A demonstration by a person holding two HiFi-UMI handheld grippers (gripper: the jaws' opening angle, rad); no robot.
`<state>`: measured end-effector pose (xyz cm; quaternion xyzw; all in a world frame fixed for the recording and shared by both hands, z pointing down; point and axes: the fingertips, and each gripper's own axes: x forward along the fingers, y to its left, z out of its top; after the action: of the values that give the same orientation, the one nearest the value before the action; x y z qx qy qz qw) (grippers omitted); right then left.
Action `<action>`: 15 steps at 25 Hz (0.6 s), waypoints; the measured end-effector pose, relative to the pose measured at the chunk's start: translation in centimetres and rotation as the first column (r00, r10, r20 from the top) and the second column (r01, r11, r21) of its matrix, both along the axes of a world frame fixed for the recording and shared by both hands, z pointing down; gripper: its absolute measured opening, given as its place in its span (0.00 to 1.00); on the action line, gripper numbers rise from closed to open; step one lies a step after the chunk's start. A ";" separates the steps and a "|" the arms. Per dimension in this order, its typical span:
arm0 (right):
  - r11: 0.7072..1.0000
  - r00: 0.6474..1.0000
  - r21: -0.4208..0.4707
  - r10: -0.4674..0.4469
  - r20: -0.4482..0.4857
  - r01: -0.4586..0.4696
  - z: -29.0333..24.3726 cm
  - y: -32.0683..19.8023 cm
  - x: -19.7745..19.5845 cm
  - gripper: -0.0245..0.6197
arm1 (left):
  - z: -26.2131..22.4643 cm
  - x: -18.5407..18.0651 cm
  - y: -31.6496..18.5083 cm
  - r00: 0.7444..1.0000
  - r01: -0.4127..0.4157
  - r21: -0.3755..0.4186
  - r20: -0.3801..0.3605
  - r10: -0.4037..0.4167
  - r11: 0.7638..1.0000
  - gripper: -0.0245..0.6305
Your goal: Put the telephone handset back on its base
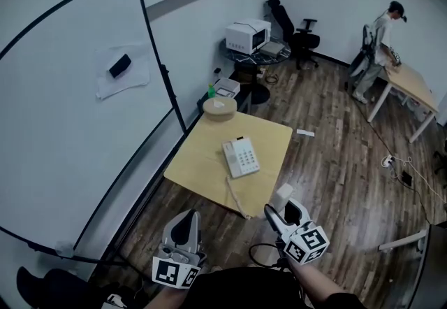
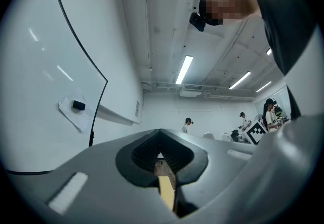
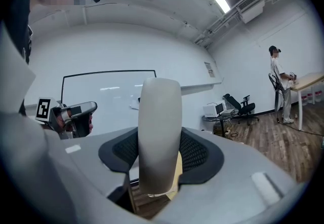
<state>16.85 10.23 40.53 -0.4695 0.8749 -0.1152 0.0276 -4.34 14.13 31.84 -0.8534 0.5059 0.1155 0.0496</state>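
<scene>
The white telephone base point(image 1: 242, 156) lies with its keypad up in the middle of a small wooden table point(image 1: 202, 175). Its coiled cord point(image 1: 236, 201) runs off the table's near edge toward me. My right gripper point(image 1: 278, 210) is below that edge, shut on the white handset point(image 1: 283, 195). In the right gripper view the handset point(image 3: 160, 132) stands upright between the jaws of the right gripper point(image 3: 159, 164). My left gripper point(image 1: 185, 222) is lower left of the table, off its near corner. Its jaws are together, and in the left gripper view nothing is held in the left gripper point(image 2: 162, 156).
A large whiteboard point(image 1: 70, 126) stands along the table's left side. A round wooden box point(image 1: 218, 106) sits on the table's far corner. Behind are a round stand with a white appliance point(image 1: 247, 36), an office chair point(image 1: 302, 36), and a person point(image 1: 380, 38) at a far table.
</scene>
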 end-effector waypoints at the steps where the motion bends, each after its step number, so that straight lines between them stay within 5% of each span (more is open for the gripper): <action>1: 1.000 1.000 0.003 0.001 -0.006 -0.001 0.0 0.1 0.0 0.40 | 0.0 0.1 0.1 1.000 -0.001 0.002 0.001 0.001 1.000 0.04; 15: 0.996 0.997 0.040 -0.077 -0.028 0.078 1.5 0.3 -0.3 0.40 | 0.8 1.3 0.9 0.995 0.074 0.010 0.066 -0.074 0.997 0.04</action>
<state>16.59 10.50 42.03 -0.4362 0.8949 -0.0921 0.0213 -3.09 15.04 32.66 -0.8372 0.5349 0.0873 0.0736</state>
